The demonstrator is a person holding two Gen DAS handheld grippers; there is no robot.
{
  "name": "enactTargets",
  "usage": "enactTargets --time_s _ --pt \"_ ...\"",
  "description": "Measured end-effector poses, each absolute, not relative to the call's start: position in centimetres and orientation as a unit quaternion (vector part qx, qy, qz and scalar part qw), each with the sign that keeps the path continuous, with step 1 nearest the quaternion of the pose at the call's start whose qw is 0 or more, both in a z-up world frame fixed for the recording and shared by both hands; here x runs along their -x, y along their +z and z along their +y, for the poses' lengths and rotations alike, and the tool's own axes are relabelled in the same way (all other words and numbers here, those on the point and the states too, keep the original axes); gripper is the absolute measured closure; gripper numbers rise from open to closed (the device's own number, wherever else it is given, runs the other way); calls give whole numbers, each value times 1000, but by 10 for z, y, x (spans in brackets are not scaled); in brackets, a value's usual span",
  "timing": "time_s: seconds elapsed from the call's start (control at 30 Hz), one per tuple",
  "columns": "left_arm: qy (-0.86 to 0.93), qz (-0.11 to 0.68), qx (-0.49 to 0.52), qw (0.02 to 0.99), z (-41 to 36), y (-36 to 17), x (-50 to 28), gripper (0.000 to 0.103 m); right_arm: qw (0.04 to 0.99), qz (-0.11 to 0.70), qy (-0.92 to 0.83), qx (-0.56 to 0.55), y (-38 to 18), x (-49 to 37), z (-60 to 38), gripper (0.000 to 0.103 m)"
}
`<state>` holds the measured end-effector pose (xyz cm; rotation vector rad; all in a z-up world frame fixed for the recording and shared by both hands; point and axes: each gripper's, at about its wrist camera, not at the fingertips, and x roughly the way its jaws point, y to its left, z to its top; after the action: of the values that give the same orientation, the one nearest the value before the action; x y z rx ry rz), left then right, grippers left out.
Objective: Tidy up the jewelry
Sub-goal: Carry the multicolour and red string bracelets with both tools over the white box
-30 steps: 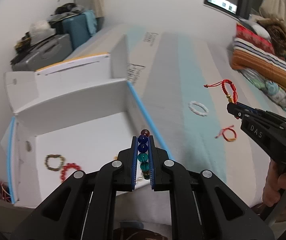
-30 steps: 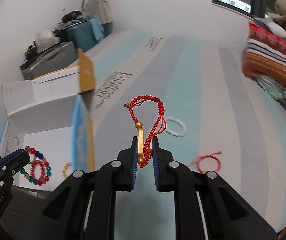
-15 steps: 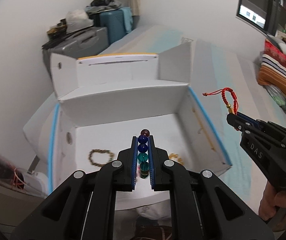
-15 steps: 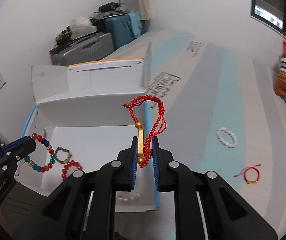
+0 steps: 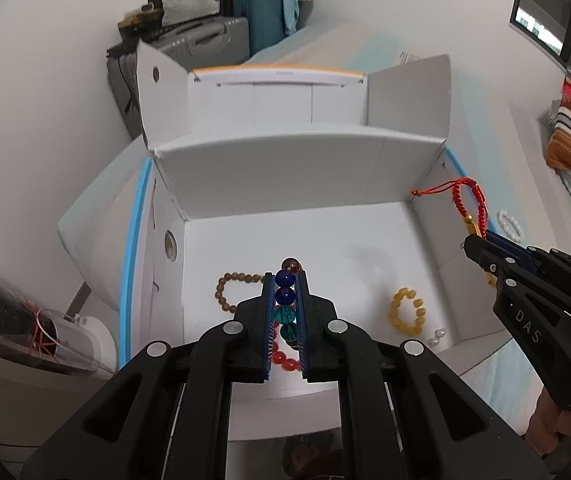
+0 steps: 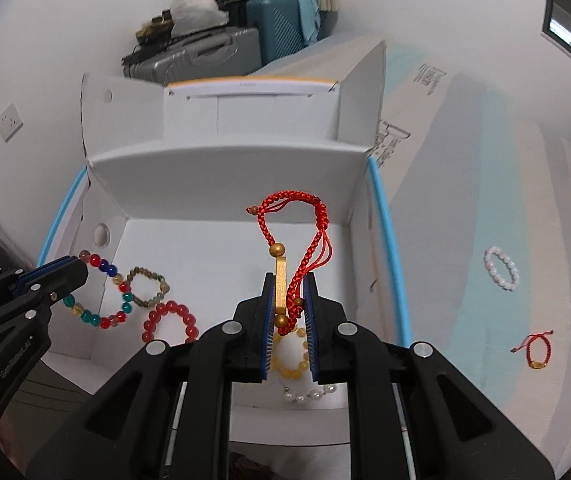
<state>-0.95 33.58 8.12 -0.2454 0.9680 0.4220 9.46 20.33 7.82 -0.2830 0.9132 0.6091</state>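
Multicolour bead bracelet [image 5: 285, 300]: being pinched between left gripper [image 5: 285, 312] fingers, hanging over white box [image 5: 297, 168]. Red cord bracelet [image 6: 297, 248]: being clamped by right gripper [image 6: 289, 312] fingers, hovering near the box's right wall; floor between lying open.

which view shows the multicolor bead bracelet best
The right wrist view: the multicolor bead bracelet hangs as an open loop from the left tool above the white box, beads countable. The left wrist view shows it edge-on, only a stacked line of beads clamped in that tool.
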Motion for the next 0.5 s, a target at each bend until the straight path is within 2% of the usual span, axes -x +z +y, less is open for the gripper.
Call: enactTargets --time_s 0.5 --pt "205 499 124 833 351 37 -5 94 809 492 279 160 22 -102 226 90"
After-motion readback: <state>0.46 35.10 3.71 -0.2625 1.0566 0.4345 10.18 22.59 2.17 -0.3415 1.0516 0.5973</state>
